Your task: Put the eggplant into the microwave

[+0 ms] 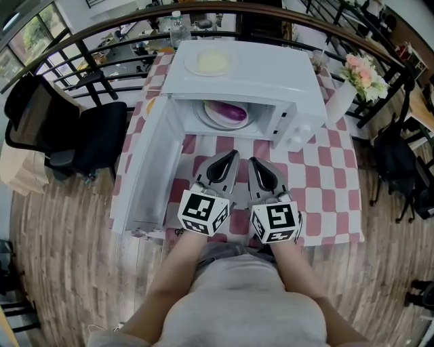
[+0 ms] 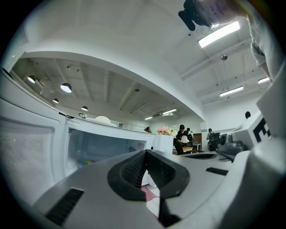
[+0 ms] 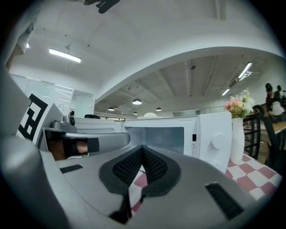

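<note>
A table under a red-and-white checked cloth (image 1: 325,193) stands on a pale wood-plank floor (image 1: 61,257). A curved dark railing (image 1: 271,8) runs behind its far edge and a black office chair (image 1: 88,139) sits off its left edge. A boxy white microwave oven (image 1: 258,81) fills the far middle of the table. On its roof rests a white plate (image 1: 211,62), and a clear plastic bottle (image 1: 178,27) stands behind it. A white vase of pink flowers (image 1: 344,95) stands at the far right corner, just beside the oven's dial side.

The oven's white door (image 1: 146,173) hangs fully open along the left edge, reaching almost to the near left corner. The glossy purple eggplant (image 1: 230,110) lies inside the cavity on a round white dish (image 1: 213,118), close to the mouth.

Bare checked cloth runs between the oven mouth and the near edge, and a wider band lies on the right side. Over that near strip the two tools point level at the opening, side by side and nearly touching. The left gripper (image 1: 229,157) has its jaws pressed together on nothing — and so does the right gripper (image 1: 254,162).
</note>
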A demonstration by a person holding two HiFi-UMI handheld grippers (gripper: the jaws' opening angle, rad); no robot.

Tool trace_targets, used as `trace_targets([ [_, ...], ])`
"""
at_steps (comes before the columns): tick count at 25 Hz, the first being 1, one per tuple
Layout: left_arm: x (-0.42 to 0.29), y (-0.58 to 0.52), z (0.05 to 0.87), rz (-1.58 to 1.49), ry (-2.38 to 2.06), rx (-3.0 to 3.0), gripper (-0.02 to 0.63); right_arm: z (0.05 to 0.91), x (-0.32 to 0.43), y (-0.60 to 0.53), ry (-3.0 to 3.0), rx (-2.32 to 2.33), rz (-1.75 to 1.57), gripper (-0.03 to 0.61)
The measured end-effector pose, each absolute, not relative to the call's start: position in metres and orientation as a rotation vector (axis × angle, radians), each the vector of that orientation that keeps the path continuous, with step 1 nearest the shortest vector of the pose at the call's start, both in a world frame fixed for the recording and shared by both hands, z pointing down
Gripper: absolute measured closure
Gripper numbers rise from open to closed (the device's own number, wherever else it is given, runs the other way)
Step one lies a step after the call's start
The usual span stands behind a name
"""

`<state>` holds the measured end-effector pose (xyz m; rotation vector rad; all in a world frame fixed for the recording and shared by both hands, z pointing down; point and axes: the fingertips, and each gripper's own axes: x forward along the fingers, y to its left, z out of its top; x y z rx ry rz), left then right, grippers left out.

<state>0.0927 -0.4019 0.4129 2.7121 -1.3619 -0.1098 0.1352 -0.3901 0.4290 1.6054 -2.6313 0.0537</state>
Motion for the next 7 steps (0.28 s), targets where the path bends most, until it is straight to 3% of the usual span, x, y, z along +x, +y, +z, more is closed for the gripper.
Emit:
trace_targets([
  [7,0.0958,-0.3959,0.4144,-0.122,-1.356,2.714,0.611,0.4252,0.1376,-0.3845,-2.64,1.631,0.066,0.555],
])
